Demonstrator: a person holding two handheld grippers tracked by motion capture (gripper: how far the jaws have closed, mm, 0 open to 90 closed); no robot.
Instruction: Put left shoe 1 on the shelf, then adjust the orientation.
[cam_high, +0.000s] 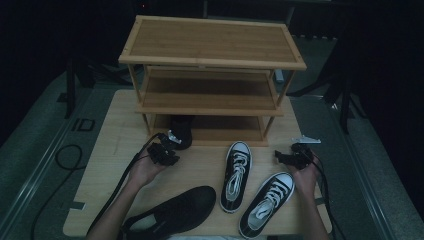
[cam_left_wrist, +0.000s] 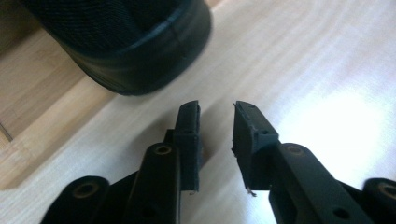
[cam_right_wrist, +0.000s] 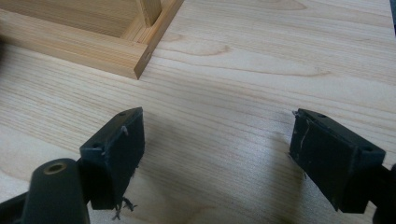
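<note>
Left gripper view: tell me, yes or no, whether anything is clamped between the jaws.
No: the left gripper has its jaws apart over bare table, and the black shoe sits beyond them, untouched.

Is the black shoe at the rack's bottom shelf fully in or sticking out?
Sticking out: the black shoe overhangs the rack bottom shelf's front edge onto the table.

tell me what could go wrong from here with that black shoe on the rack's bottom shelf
The black shoe sits with its heel past the front edge of the bottom shelf, so it could tip or slide out. The left gripper, jaws open and empty, is close behind that heel and may nudge it when moving off. The other black shoe lies at the table's near edge, where a forearm could push it off.
</note>
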